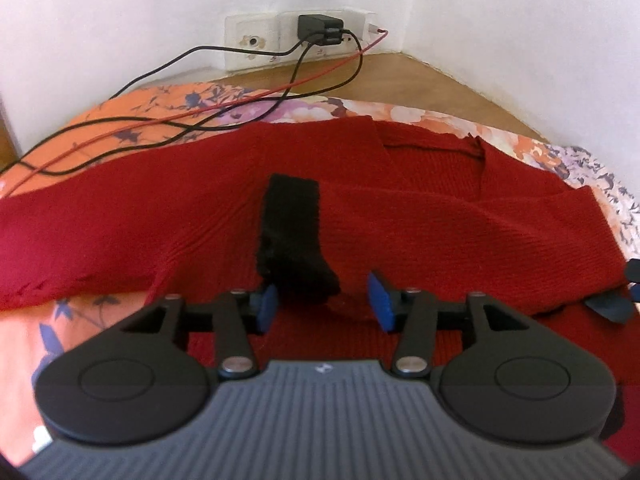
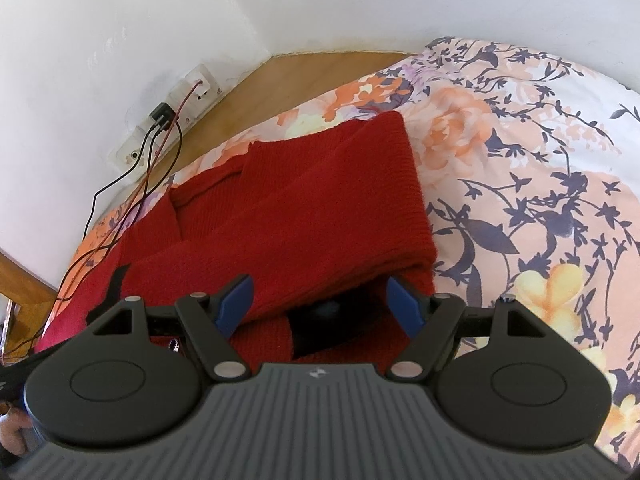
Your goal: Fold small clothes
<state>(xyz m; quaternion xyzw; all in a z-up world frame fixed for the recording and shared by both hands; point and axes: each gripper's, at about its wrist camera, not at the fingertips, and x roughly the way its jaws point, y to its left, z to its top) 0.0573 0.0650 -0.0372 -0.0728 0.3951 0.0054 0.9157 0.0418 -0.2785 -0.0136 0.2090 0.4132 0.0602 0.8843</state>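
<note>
A red knitted sweater [image 1: 200, 220] lies spread on a floral bedsheet, with a sleeve folded across its body [image 2: 320, 200]. A black cuff [image 1: 292, 232] lies on the red knit in the left wrist view. My left gripper [image 1: 324, 300] is open just above the sweater, and the cuff's near end sits between its blue pads without being clamped. My right gripper [image 2: 320, 304] is open over the sweater's near right edge, where a dark opening [image 2: 336, 320] shows under the folded red layer. The tip of the right gripper [image 1: 616, 300] shows at the sweater's right edge.
The floral bedsheet [image 2: 520, 160] extends wide to the right. Black and red cables [image 1: 200, 112] run from a wall socket with a charger [image 1: 320, 28] across the sheet's far left, touching the sweater's far edge. A wooden ledge [image 1: 420, 76] and white walls border the bed.
</note>
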